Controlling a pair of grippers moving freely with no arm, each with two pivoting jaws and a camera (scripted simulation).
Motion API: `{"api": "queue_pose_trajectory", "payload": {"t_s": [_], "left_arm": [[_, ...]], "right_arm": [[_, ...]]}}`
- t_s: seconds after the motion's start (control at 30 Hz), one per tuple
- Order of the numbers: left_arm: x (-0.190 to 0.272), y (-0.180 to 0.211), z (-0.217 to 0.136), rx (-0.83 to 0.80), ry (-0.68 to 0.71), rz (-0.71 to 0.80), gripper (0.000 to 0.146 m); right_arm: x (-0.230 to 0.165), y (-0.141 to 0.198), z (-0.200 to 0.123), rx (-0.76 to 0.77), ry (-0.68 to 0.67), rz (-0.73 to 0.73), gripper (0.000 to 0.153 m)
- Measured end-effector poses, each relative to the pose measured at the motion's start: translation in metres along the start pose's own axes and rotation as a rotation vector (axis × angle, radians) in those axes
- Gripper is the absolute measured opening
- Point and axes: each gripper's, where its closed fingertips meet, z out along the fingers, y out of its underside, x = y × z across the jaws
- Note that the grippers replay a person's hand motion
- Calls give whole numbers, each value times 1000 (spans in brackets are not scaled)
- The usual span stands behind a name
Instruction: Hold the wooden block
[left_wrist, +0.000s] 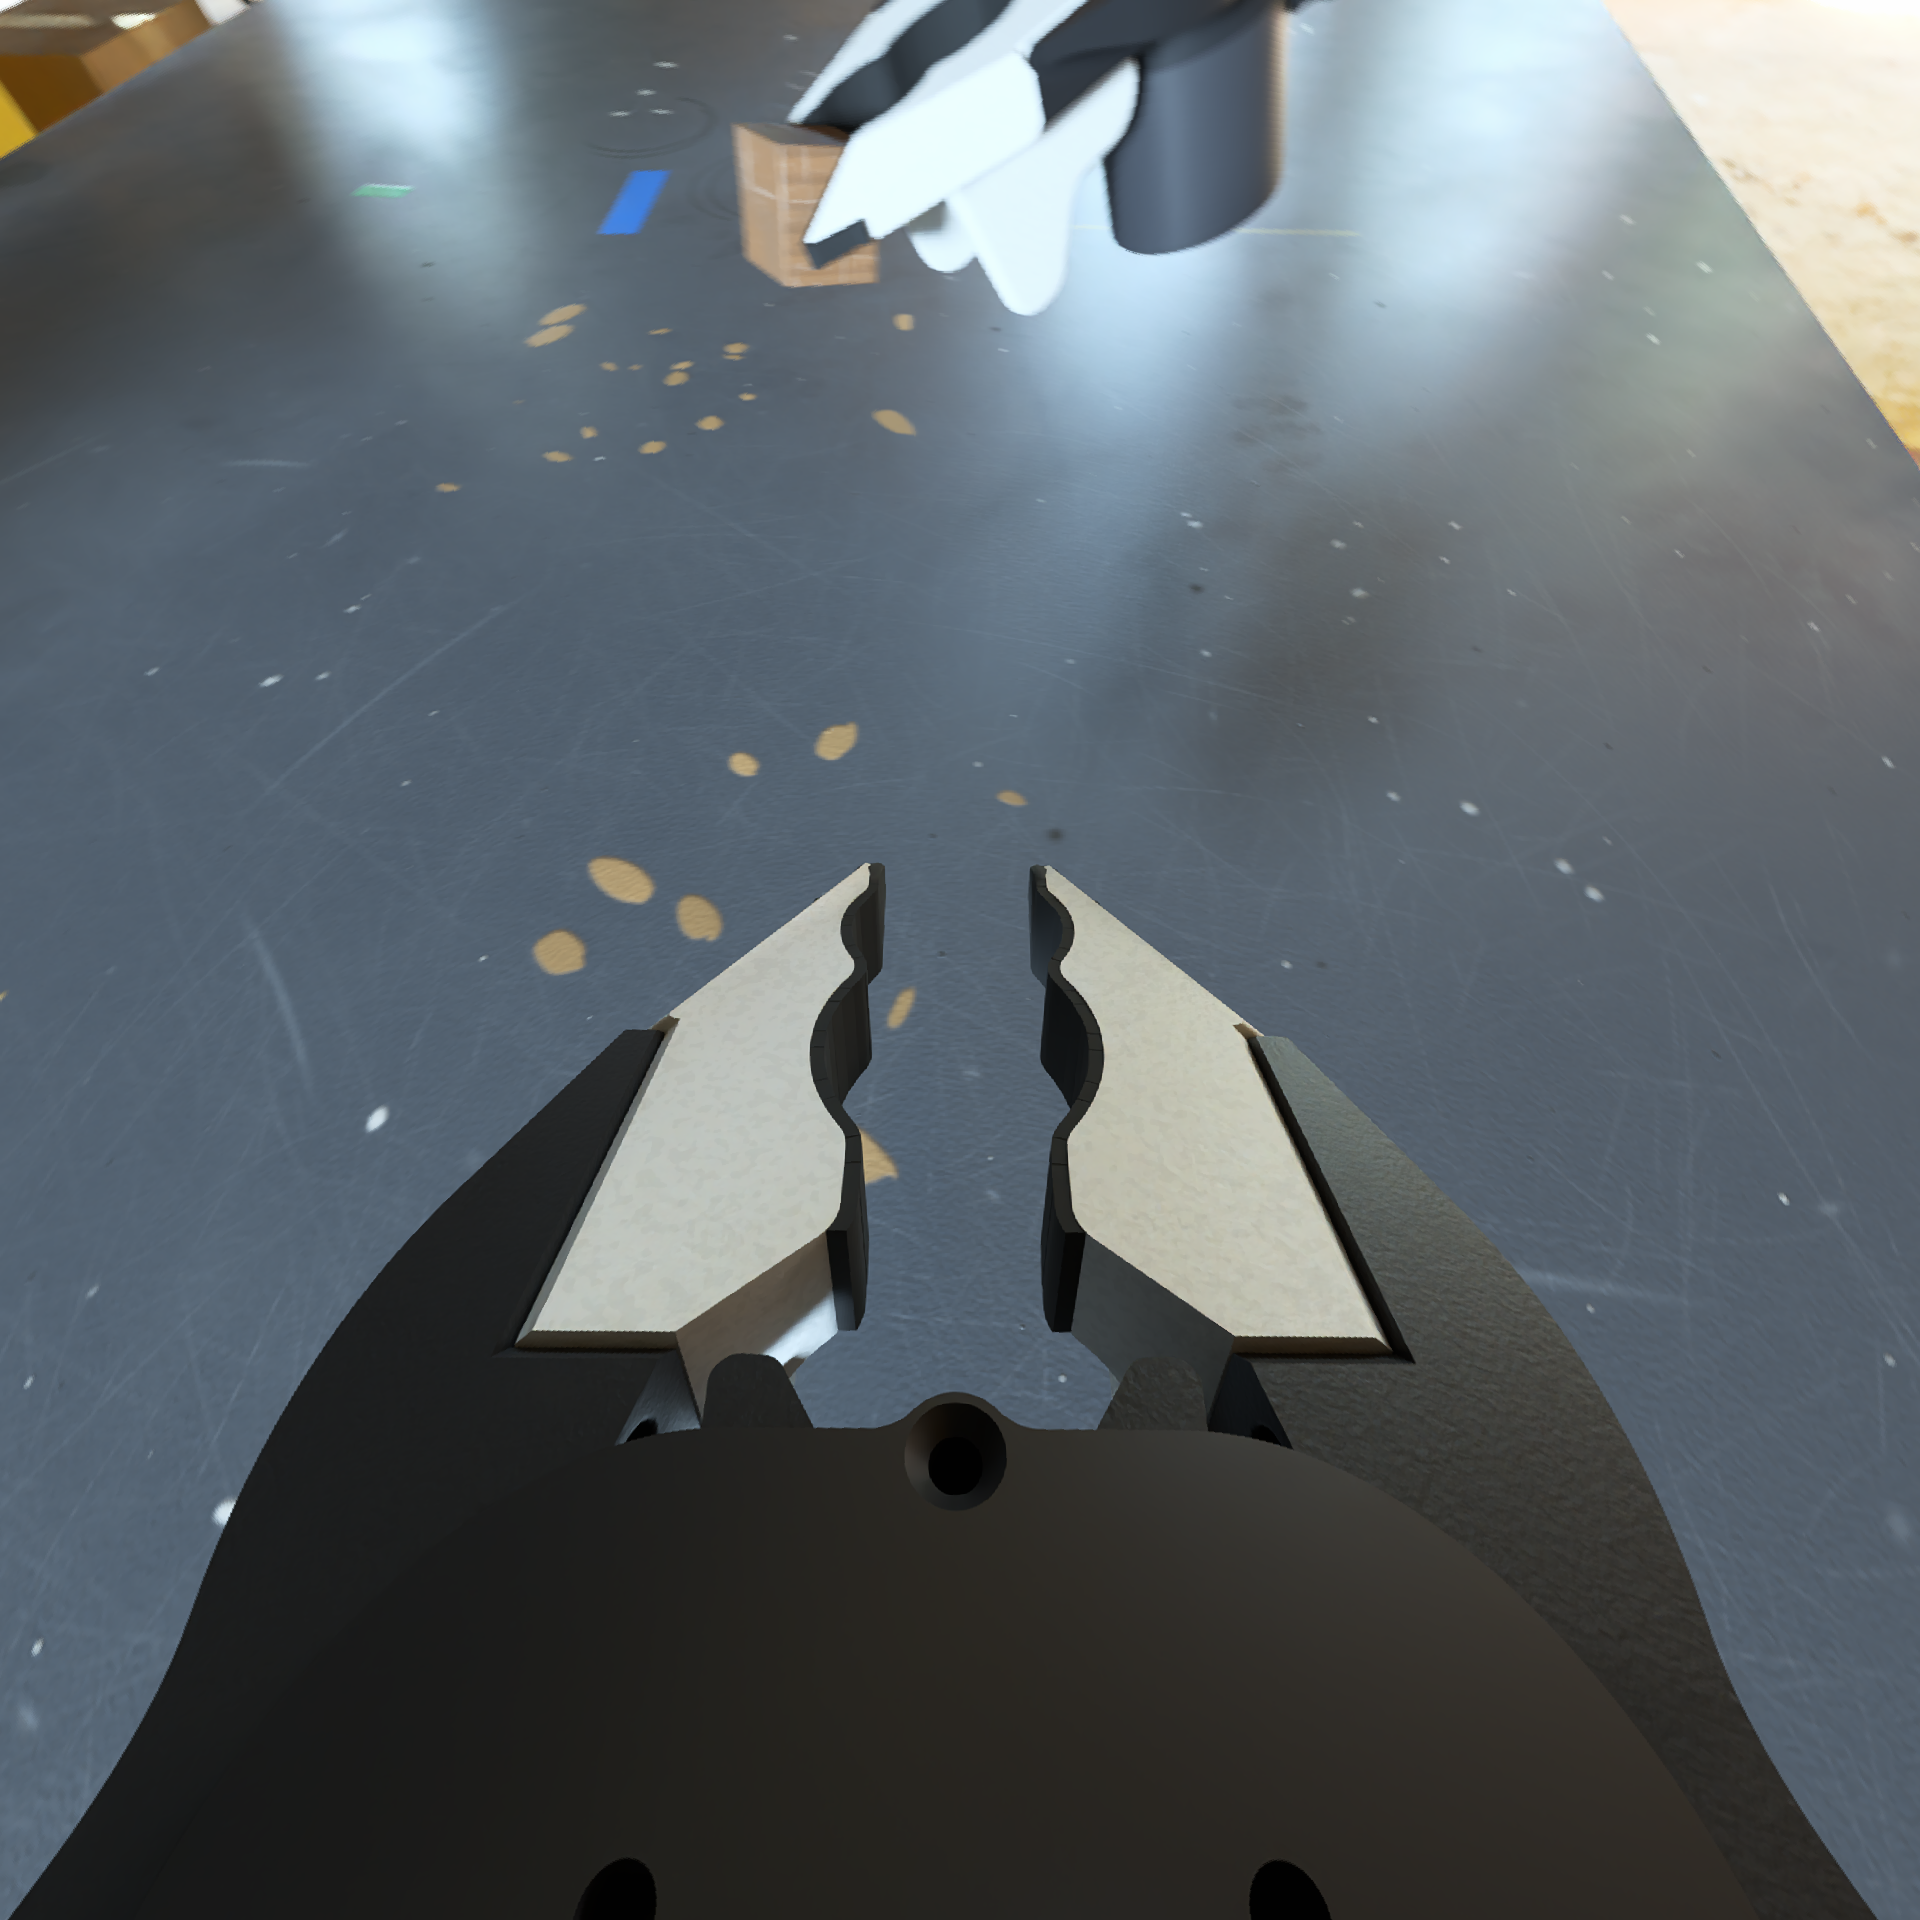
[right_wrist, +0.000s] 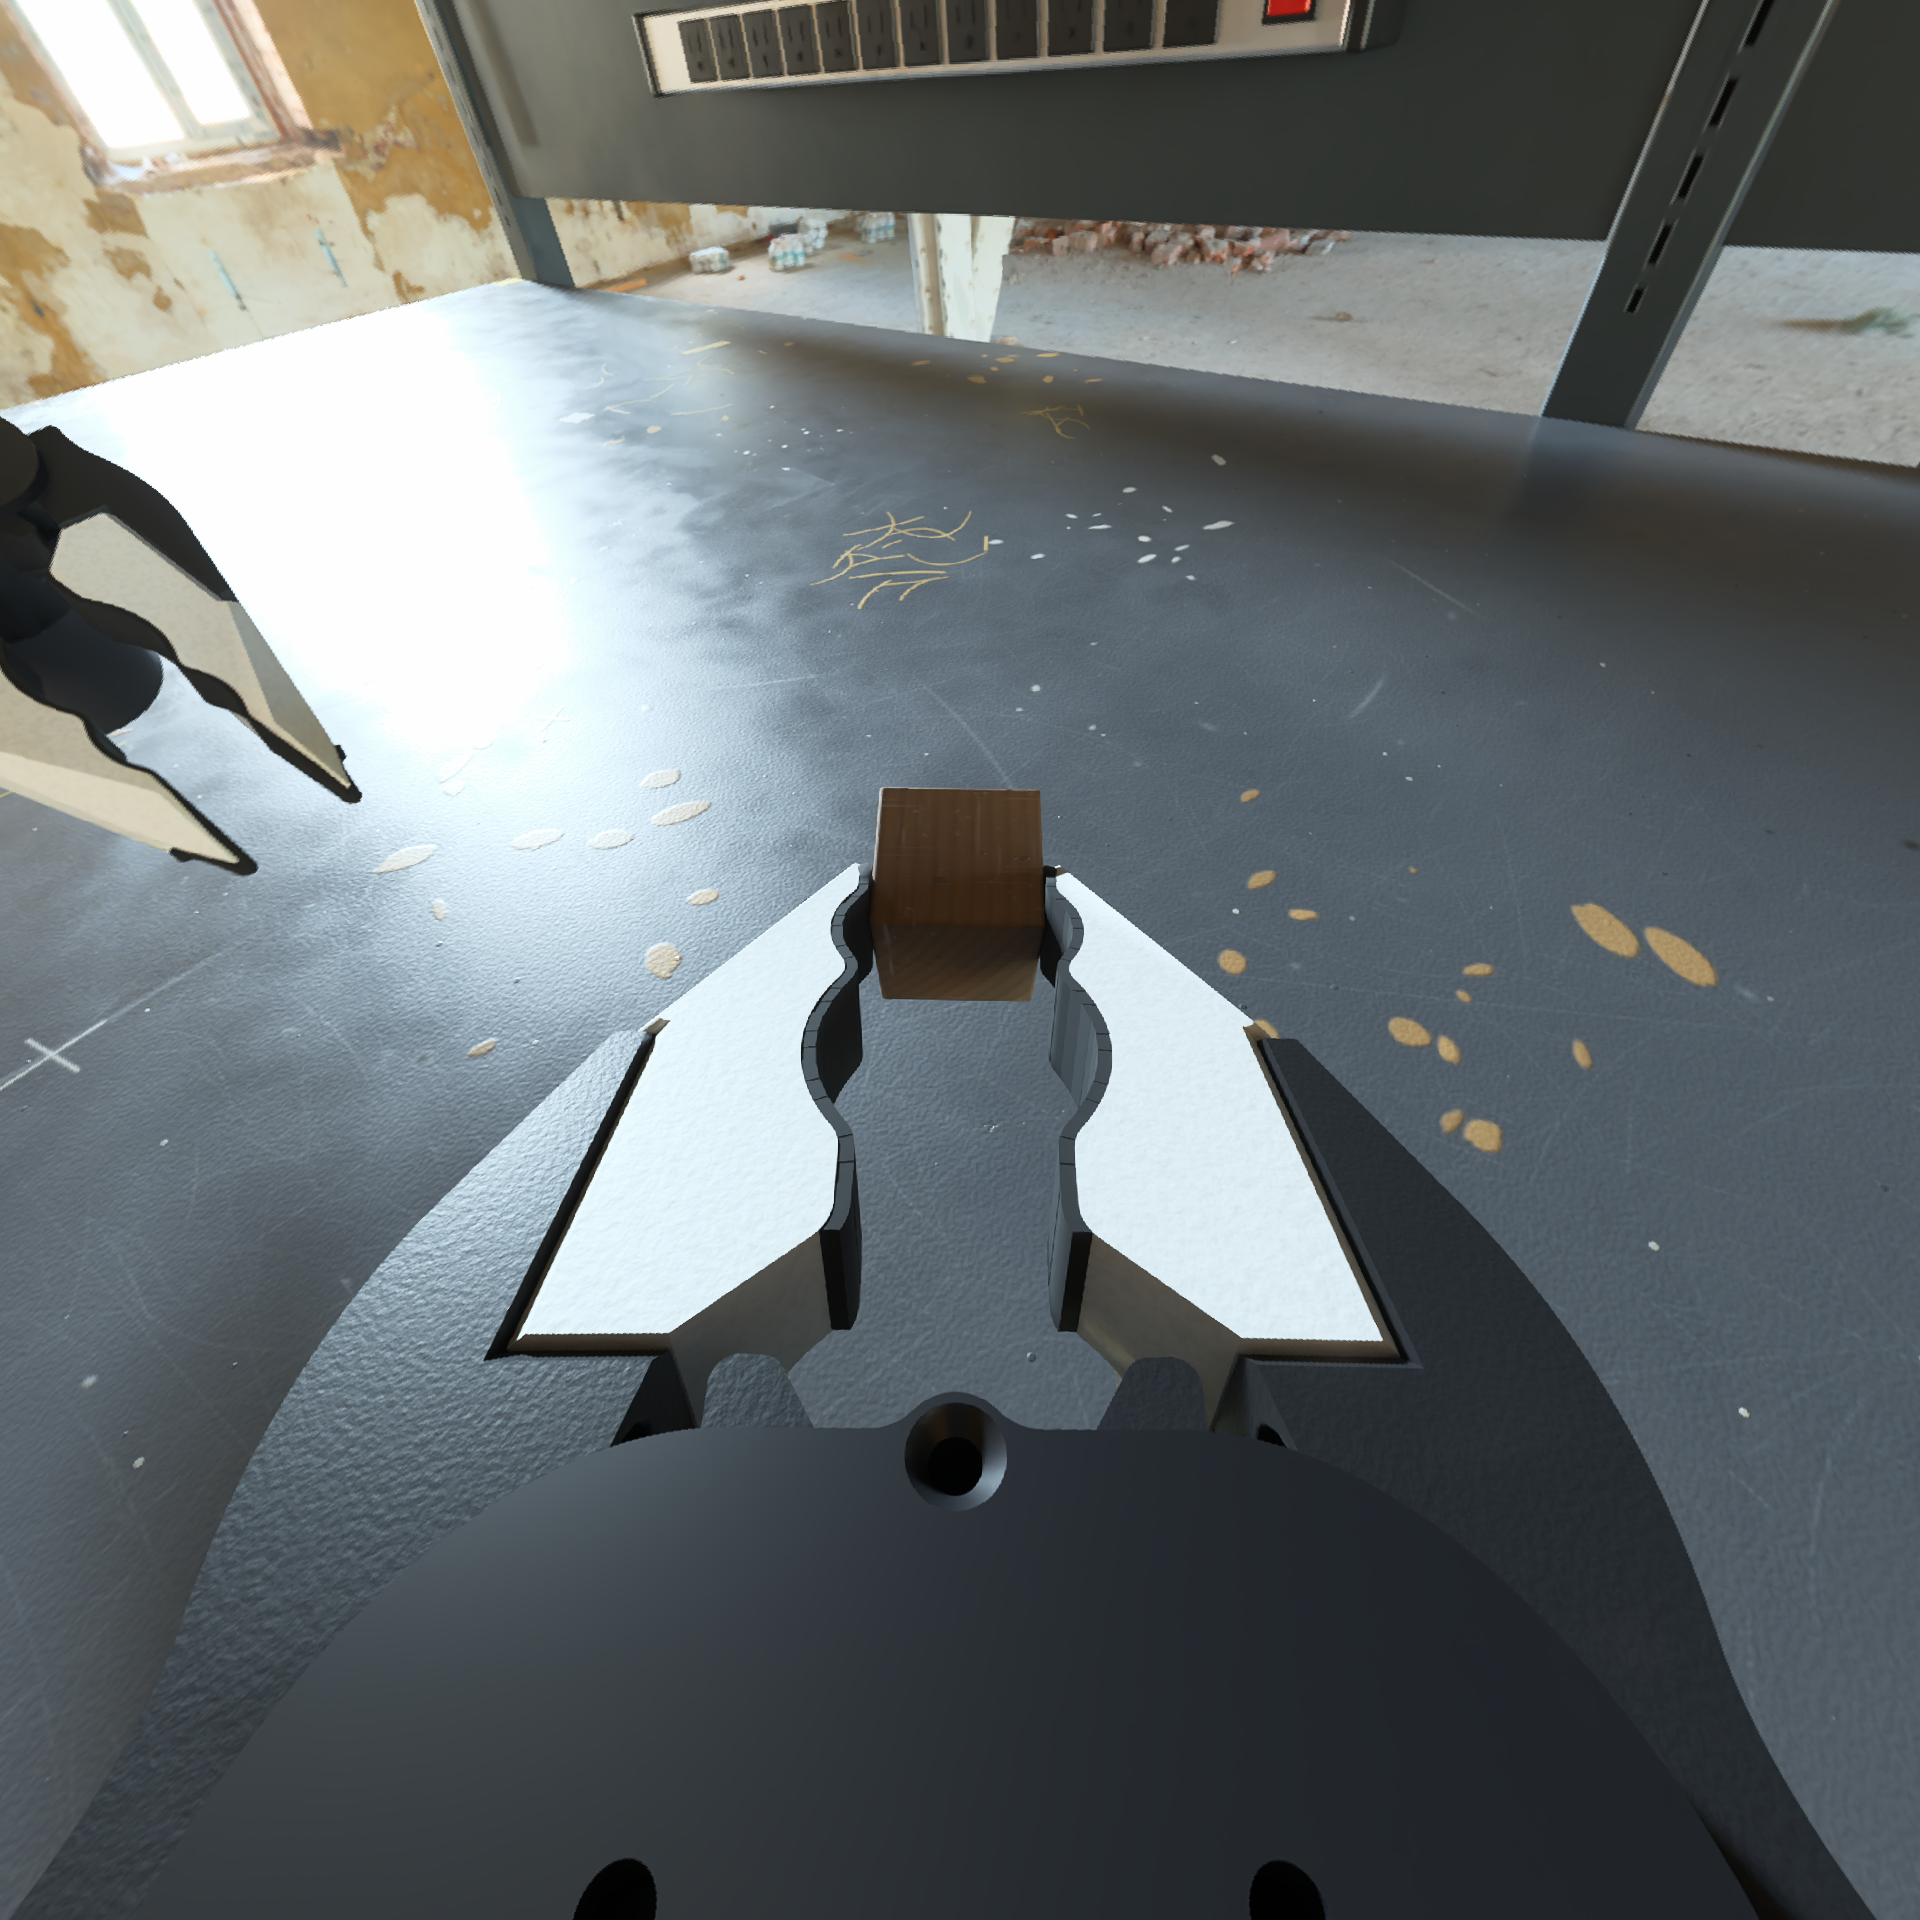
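Note:
The wooden block (right_wrist: 956, 894) is a small brown cube clamped between the tips of my right gripper (right_wrist: 956, 875), whose jaws are shut on its two sides. Whether it rests on the dark grey table (right_wrist: 1455, 727) or hangs just above it, I cannot tell. In the left wrist view the block (left_wrist: 779, 208) sits far ahead with the right gripper (left_wrist: 925, 270) around it from the right. My left gripper (left_wrist: 957, 883) is open and empty, low over the table (left_wrist: 1351, 727), well short of the block. It also shows at the left edge of the right wrist view (right_wrist: 301, 831).
Tan paint flecks (left_wrist: 623, 881) dot the table. A blue tape mark (left_wrist: 634, 203) and a green mark (left_wrist: 382, 190) lie left of the block. The table's right edge (left_wrist: 1766, 312) runs close by. A power strip (right_wrist: 987, 42) and a slotted upright (right_wrist: 1683, 208) stand beyond the far edge.

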Motion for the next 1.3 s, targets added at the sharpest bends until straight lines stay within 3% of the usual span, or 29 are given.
{"api": "queue_pose_trajectory", "payload": {"t_s": [0.07, 0.23, 0.53, 0.8, 0.97, 1.3], "left_arm": [[11, 0, 2, -6, 40, 48, 25], [32, 8, 3, -37, 129, 133, 0], [44, 40, 11, -216, 185, 189, 0], [43, 38, 10, -213, 183, 170, 0], [43, 18, 0, -103, 215, 101, 1], [11, 11, 2, -76, 33, 55, 5]], "right_arm": [[-4, -1, 1, 0, -7, -14, 31], [-13, -1, 3, -9, -34, -33, 31], [-18, -1, 5, -8, -66, -10, 31], [-20, -1, 5, -9, -77, 0, 31], [-20, -2, 4, -4, -78, 1, 31], [-19, -1, 4, -11, -74, -6, 31]]}}
